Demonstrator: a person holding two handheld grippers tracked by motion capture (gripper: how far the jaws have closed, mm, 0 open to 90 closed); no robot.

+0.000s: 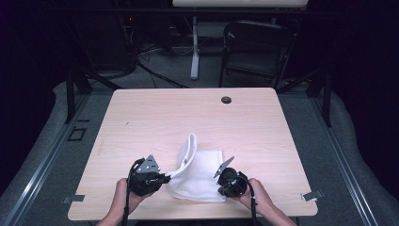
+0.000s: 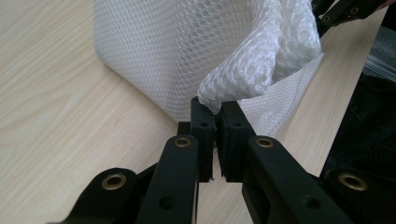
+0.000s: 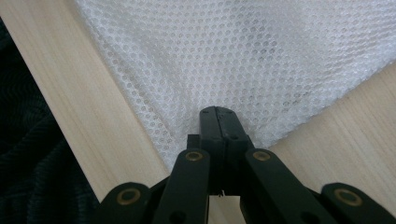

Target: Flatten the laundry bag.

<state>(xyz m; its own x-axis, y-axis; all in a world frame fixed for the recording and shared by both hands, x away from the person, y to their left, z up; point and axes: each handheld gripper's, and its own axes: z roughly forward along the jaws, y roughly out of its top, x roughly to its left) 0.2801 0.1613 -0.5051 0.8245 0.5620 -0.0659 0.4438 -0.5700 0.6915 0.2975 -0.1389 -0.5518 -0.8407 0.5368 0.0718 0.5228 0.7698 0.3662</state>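
A white mesh cloth (image 1: 200,172) lies near the table's front edge, with its left side raised into a standing fold (image 1: 188,148). My left gripper (image 1: 164,178) is at the cloth's left edge. In the left gripper view, the left gripper (image 2: 215,108) is shut on a bunched bit of the mesh cloth (image 2: 187,51). My right gripper (image 1: 220,182) is at the cloth's near right corner. In the right gripper view, the right gripper (image 3: 218,113) is shut on the corner of the flat cloth (image 3: 243,60). The other gripper's black jaws show at the top right of the left gripper view.
The wooden table (image 1: 155,117) has a round black grommet (image 1: 226,100) near its far edge. Metal clips (image 1: 311,195) sit at its front corners. A dark folding chair (image 1: 256,47) and a white post (image 1: 194,47) stand on the floor beyond the table.
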